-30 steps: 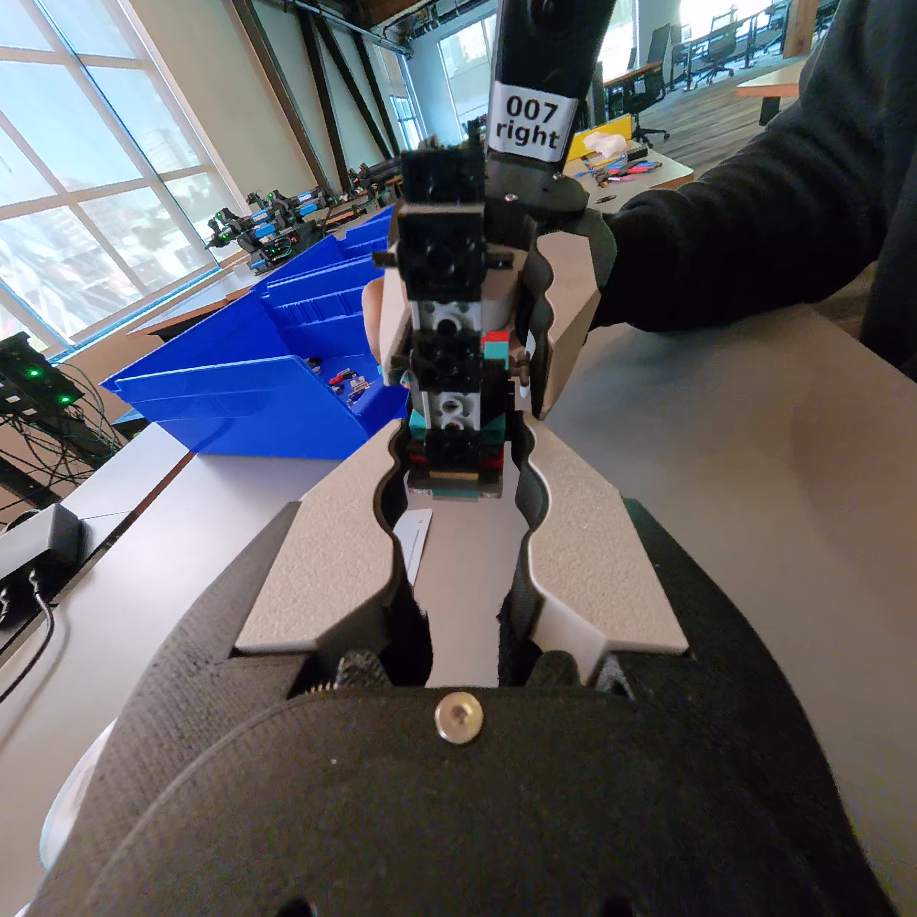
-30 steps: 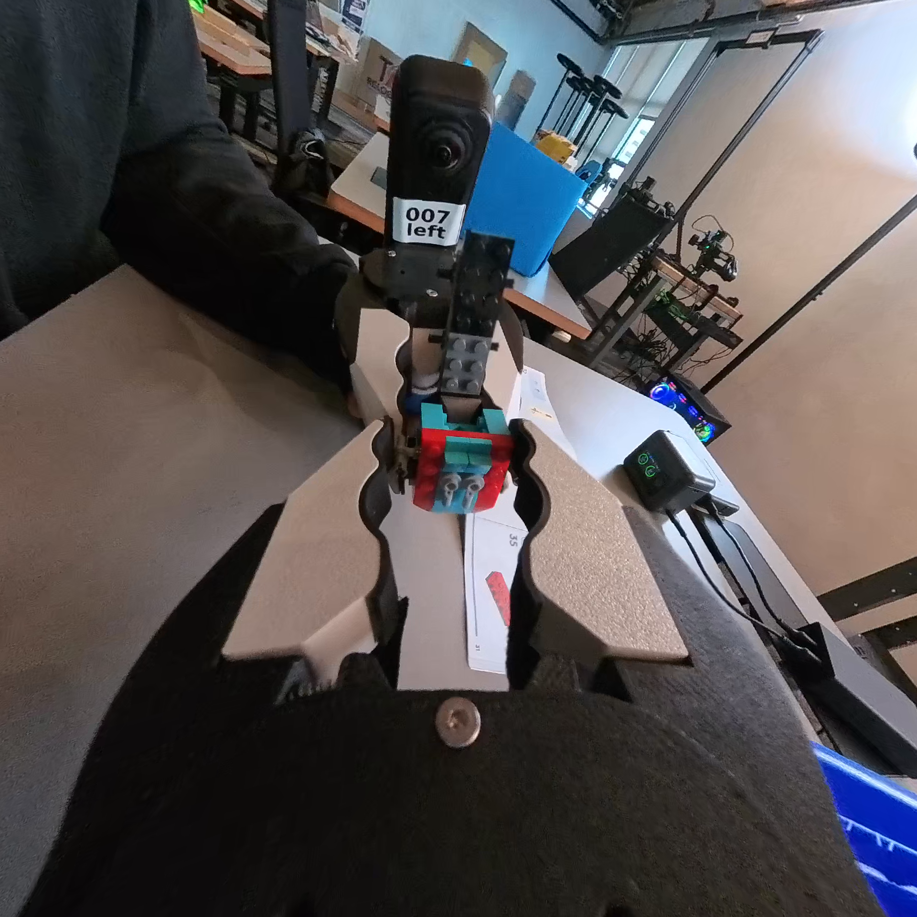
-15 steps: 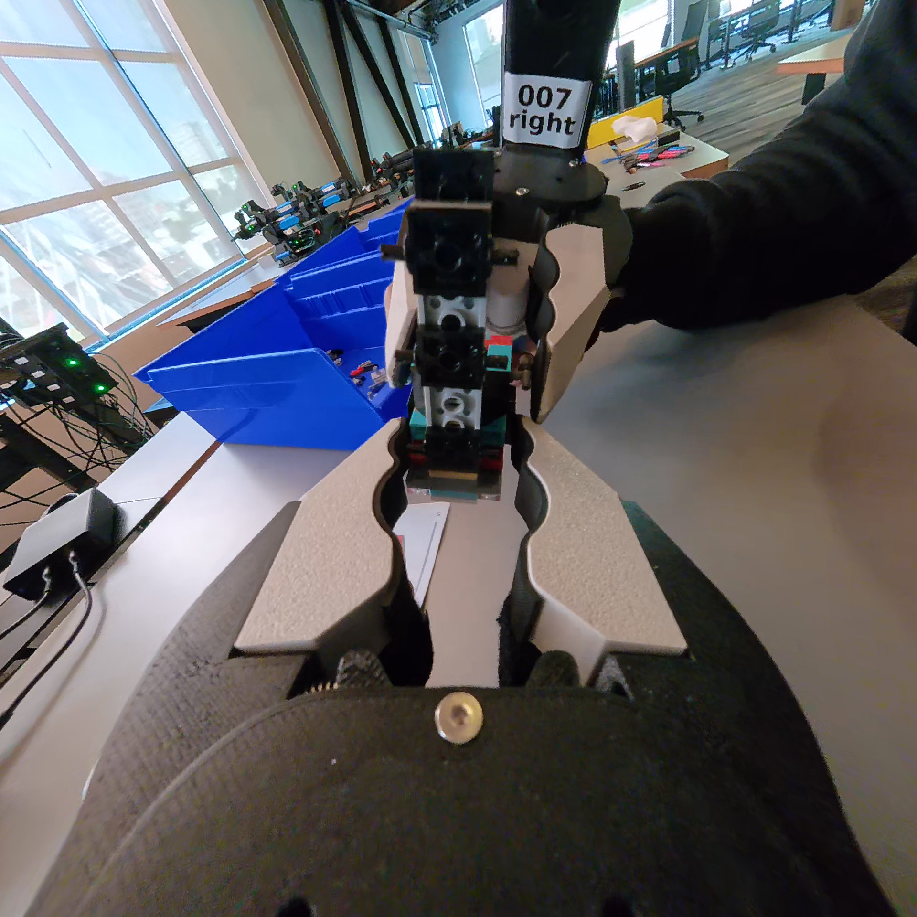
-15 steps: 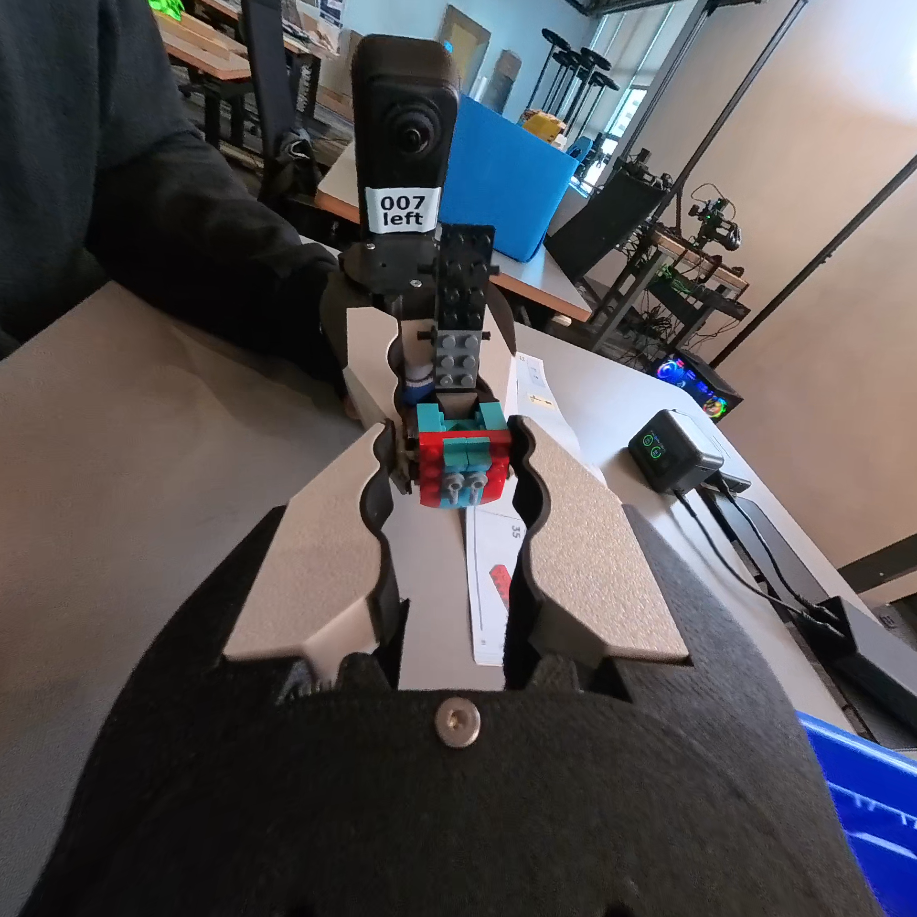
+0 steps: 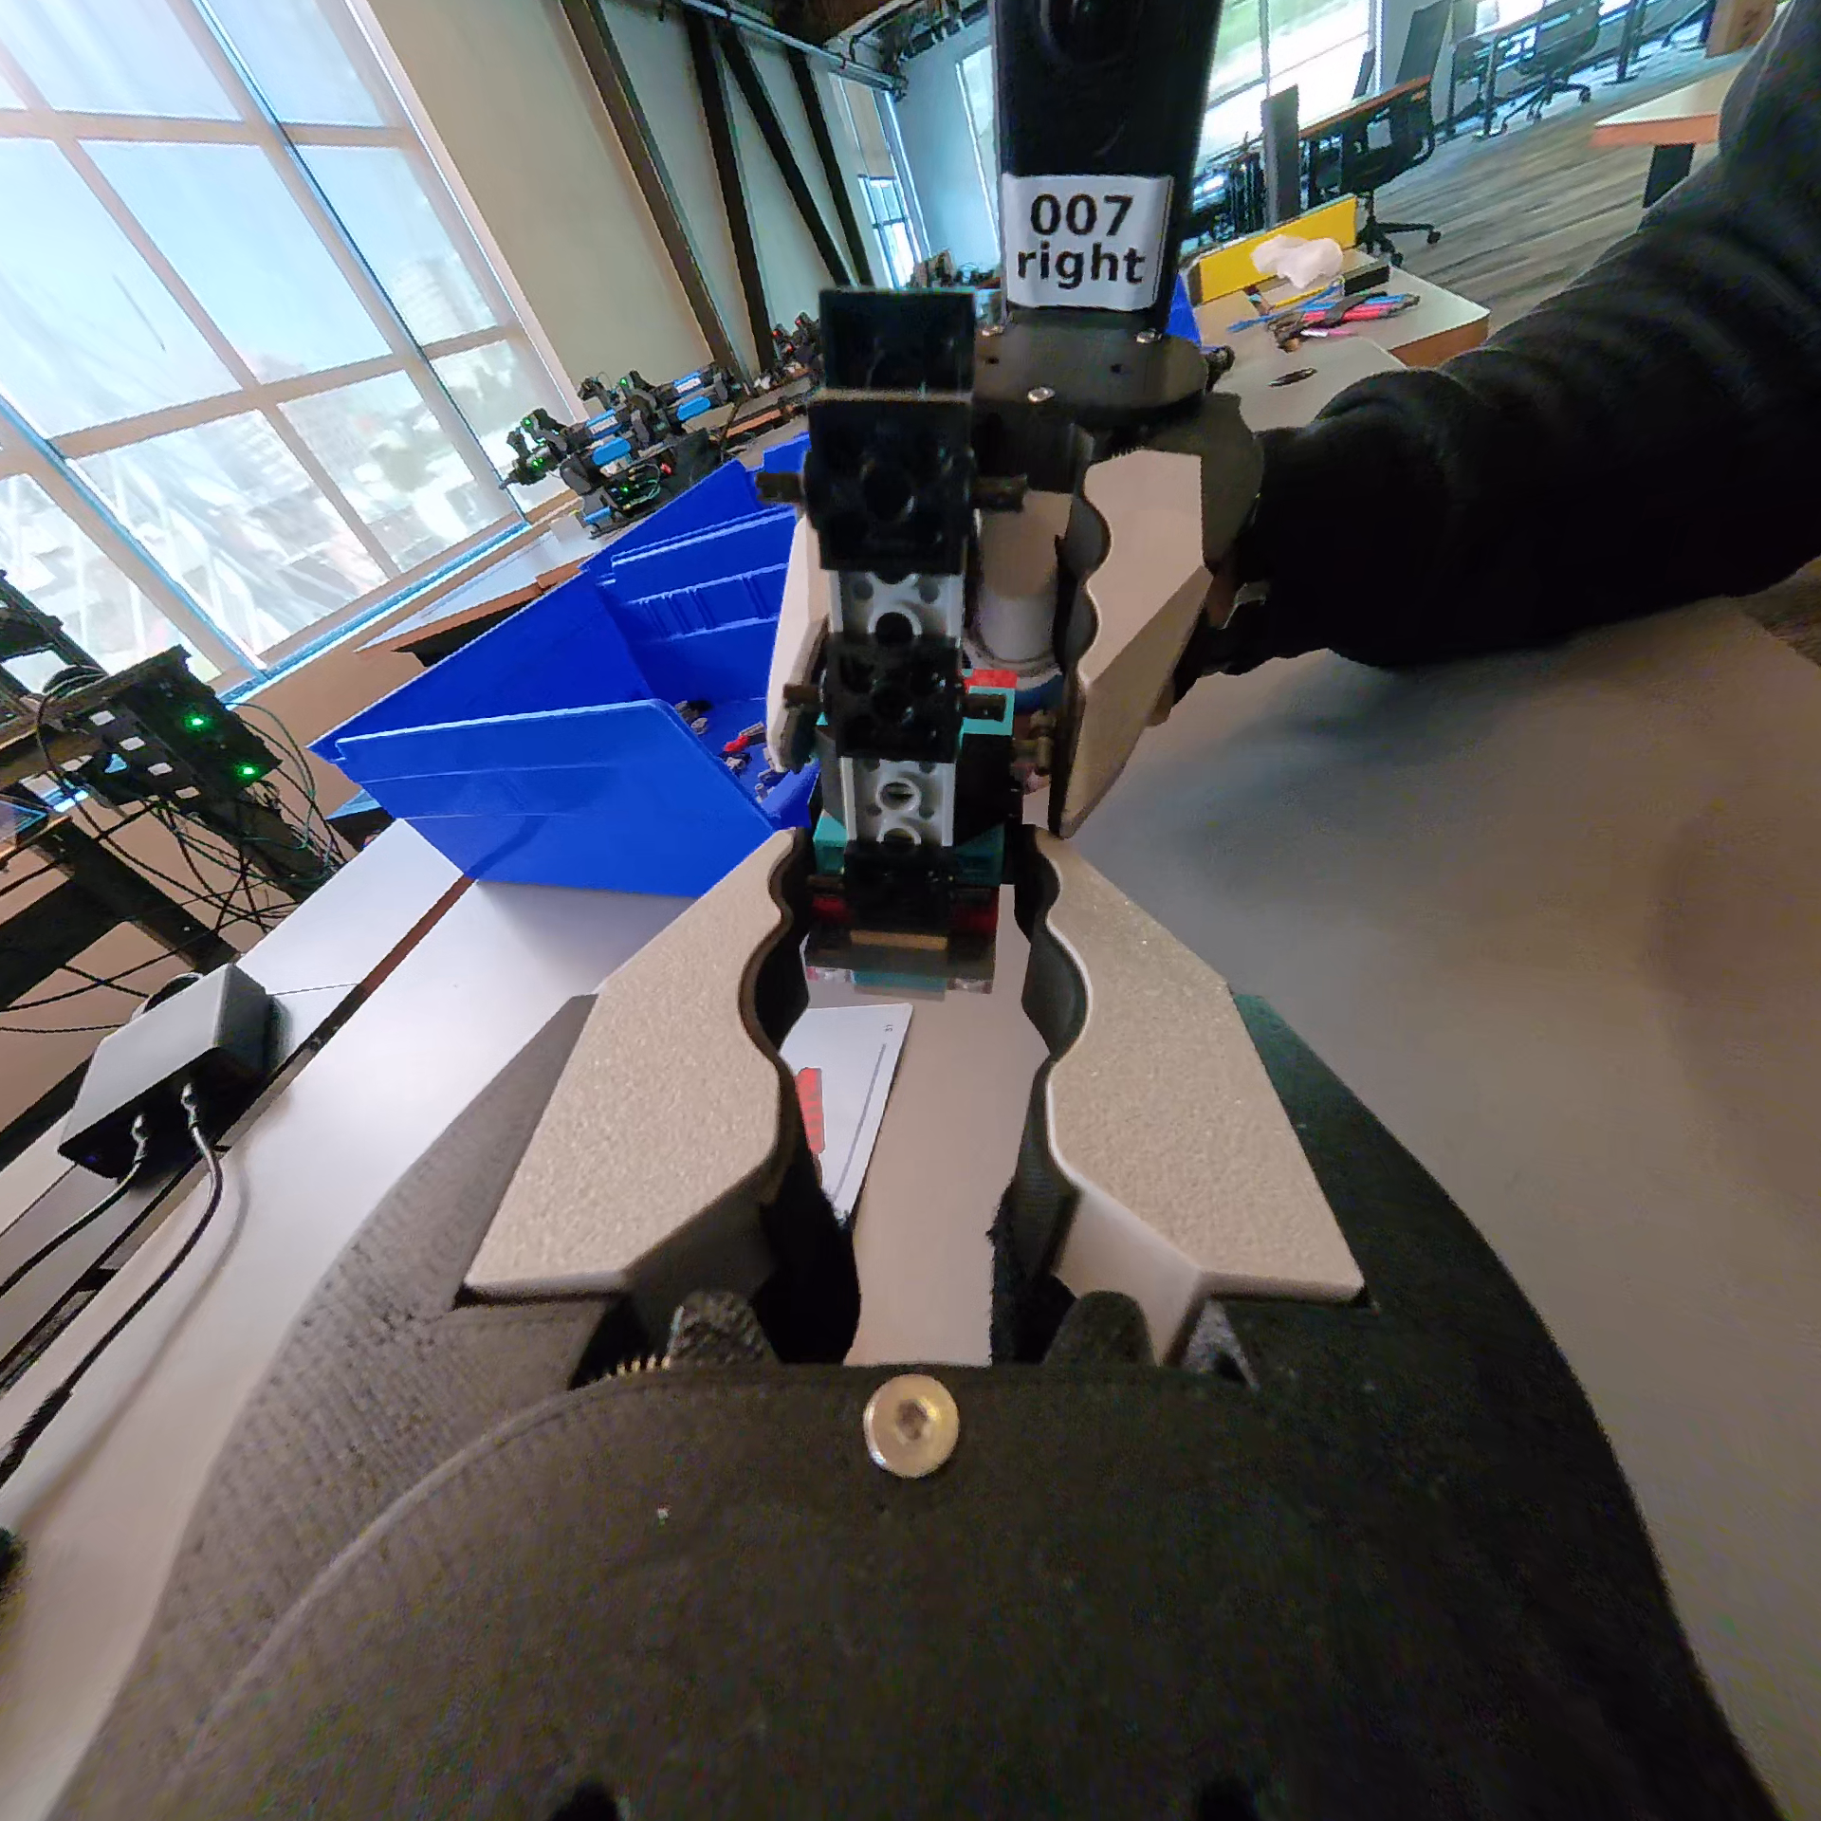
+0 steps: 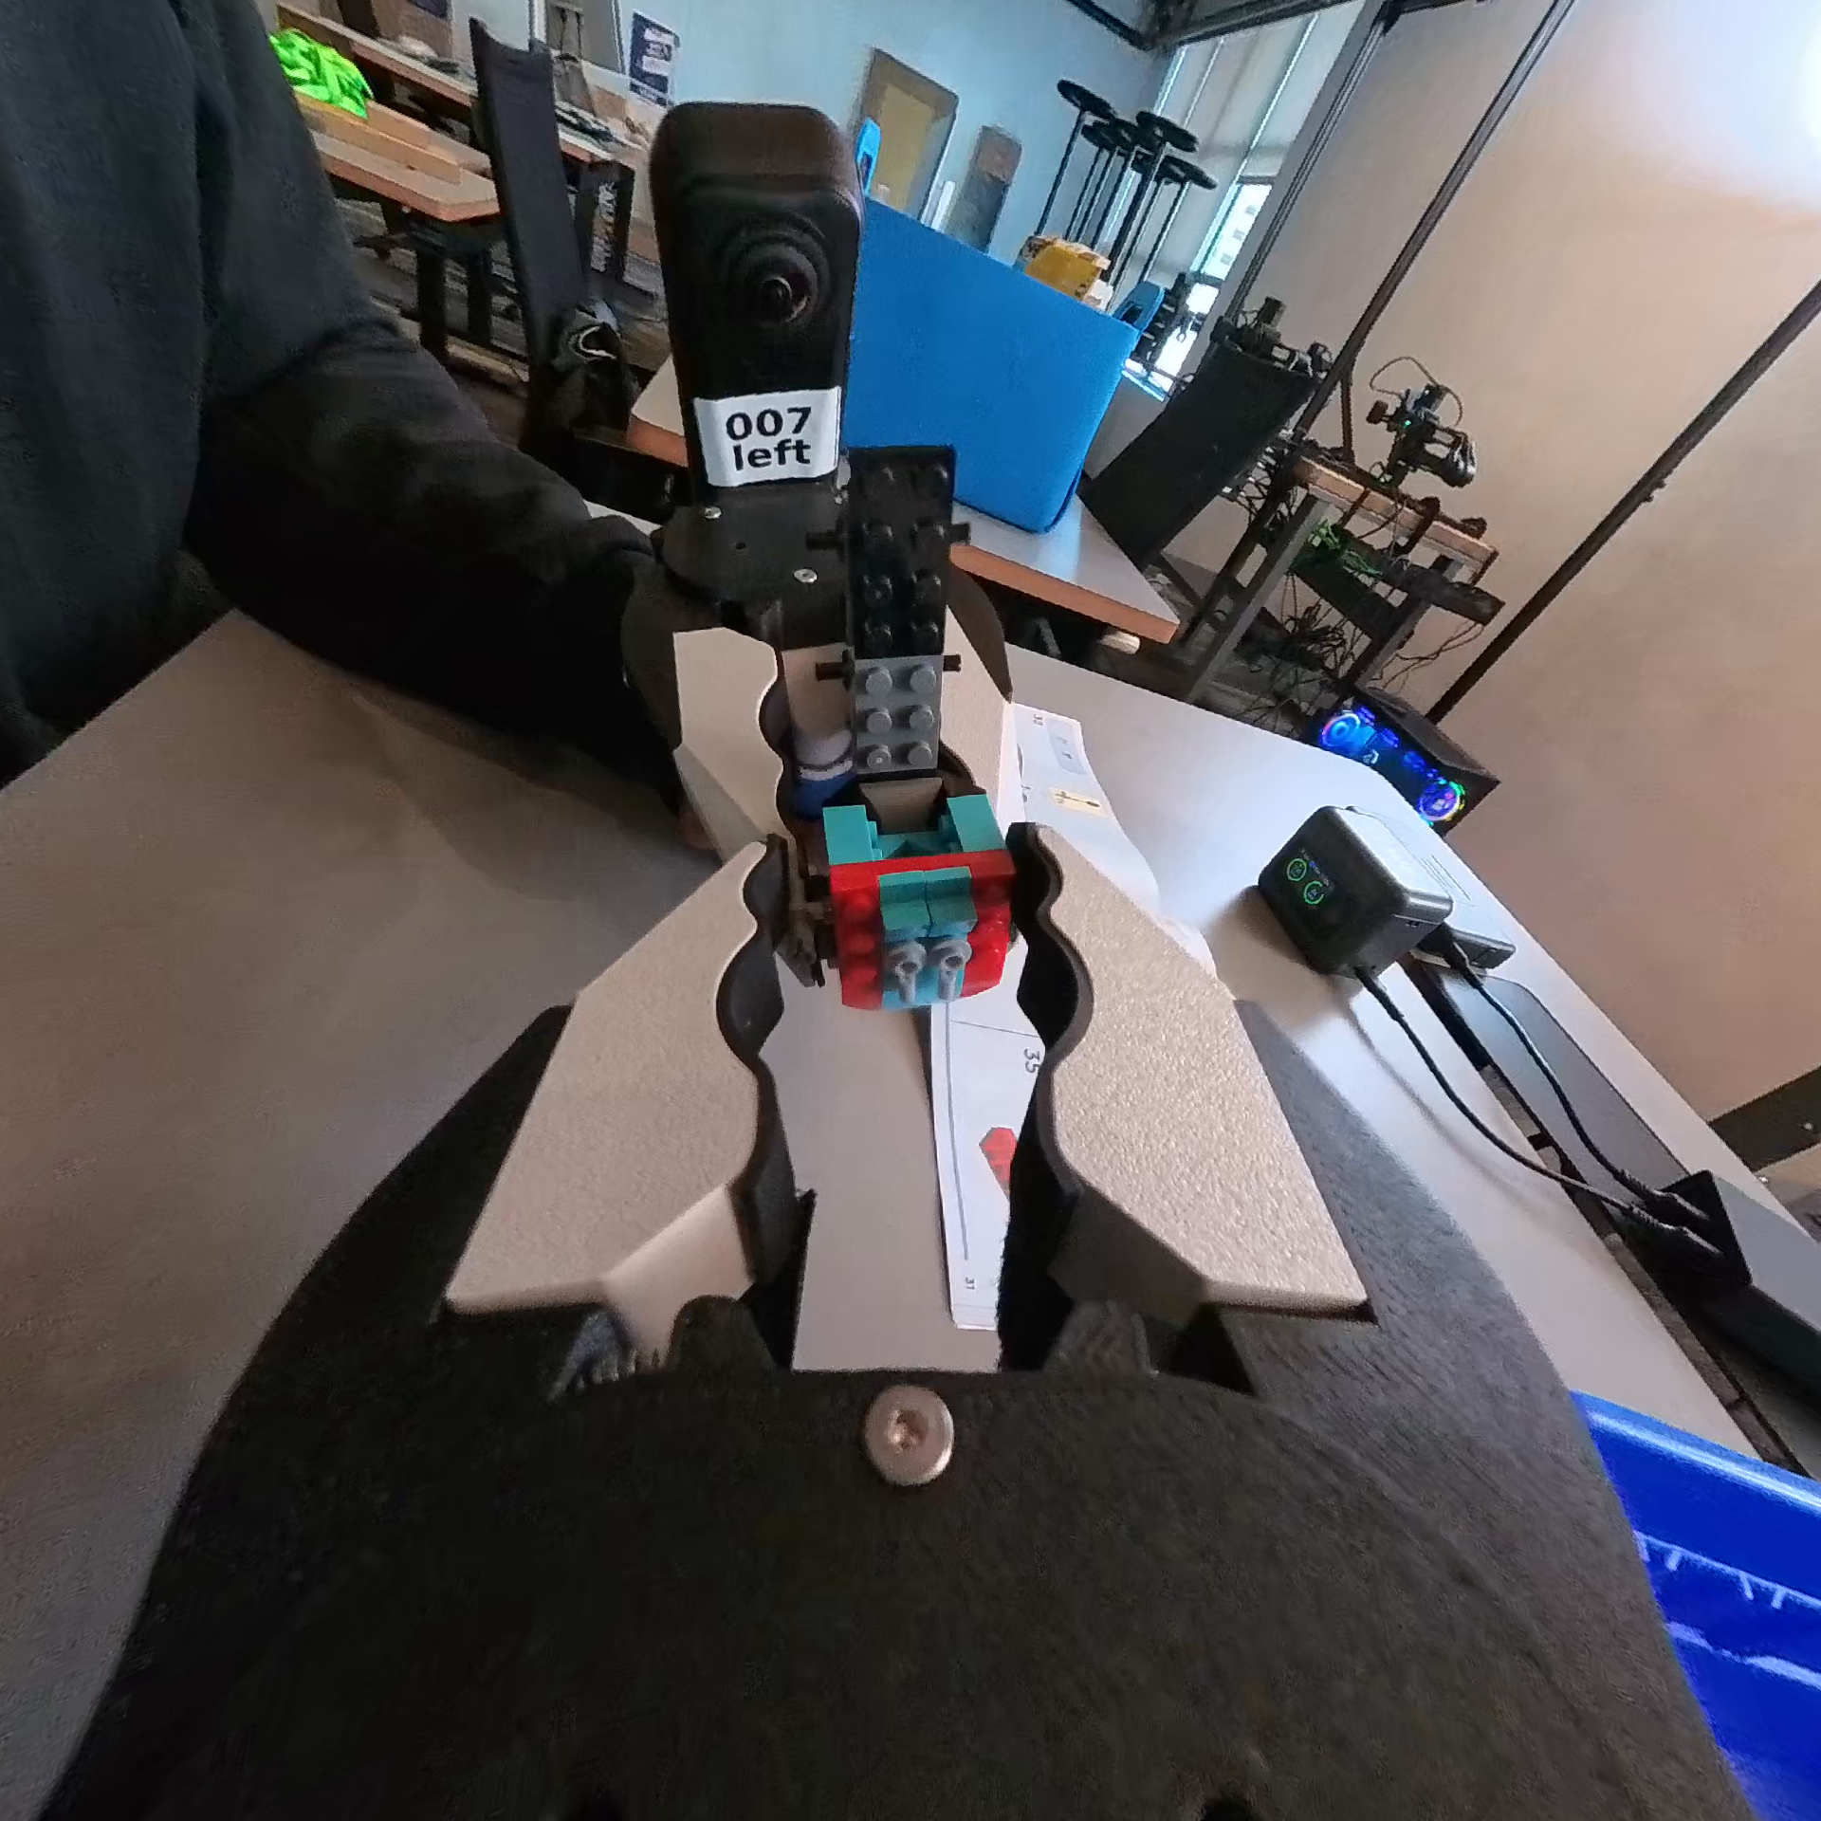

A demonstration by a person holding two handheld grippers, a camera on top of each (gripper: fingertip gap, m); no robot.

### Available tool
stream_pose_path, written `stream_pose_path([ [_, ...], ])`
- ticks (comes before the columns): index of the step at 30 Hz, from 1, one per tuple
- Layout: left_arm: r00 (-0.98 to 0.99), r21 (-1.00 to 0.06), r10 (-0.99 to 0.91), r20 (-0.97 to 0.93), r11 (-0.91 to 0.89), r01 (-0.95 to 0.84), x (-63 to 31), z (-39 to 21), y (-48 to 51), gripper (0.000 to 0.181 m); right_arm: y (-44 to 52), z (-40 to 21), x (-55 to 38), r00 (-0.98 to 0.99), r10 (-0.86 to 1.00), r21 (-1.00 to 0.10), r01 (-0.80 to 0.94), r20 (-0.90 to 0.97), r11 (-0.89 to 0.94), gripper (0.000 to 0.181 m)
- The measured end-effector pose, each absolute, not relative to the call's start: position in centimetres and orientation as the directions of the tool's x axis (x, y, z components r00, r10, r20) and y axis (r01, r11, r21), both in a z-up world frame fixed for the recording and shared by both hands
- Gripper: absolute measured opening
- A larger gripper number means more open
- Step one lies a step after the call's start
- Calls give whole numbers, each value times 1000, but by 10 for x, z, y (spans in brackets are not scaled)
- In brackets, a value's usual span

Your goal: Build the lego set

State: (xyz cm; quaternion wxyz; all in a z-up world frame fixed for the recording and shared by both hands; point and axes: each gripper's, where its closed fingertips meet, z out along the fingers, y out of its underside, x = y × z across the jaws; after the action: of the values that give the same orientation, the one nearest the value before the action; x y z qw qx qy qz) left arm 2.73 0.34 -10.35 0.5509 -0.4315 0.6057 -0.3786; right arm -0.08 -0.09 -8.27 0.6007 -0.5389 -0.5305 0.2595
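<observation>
A partly built lego model is held above the grey table by both grippers, one from each end. The left wrist view shows its black and light grey underside. The right wrist view shows its red and teal body, with a grey and black studded plate rising behind. My left gripper is shut on the model's near end. My right gripper is shut on the red and teal end. Each gripper also shows in the other's view, the right and the left.
A blue parts bin with small pieces stands at the table's left, its corner in the right wrist view. An instruction sheet lies under the grippers. A dark power adapter with cables sits near the edge. A person's dark sleeves reach in. Less than 4 cm separates the two grippers' tips.
Both grippers keep hold of the model. The pair has shifted slightly, so the background, the bin and the adapter have slid a little in both views.
</observation>
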Motion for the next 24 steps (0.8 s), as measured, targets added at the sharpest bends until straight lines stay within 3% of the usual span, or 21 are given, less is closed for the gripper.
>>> stream_pose_path([
  [24, -30, -933, -938, -345, 347, -95, 29, -105, -1, 40, -4, -83, 0, 282, 896, -927, 253, 343, 275, 45],
])
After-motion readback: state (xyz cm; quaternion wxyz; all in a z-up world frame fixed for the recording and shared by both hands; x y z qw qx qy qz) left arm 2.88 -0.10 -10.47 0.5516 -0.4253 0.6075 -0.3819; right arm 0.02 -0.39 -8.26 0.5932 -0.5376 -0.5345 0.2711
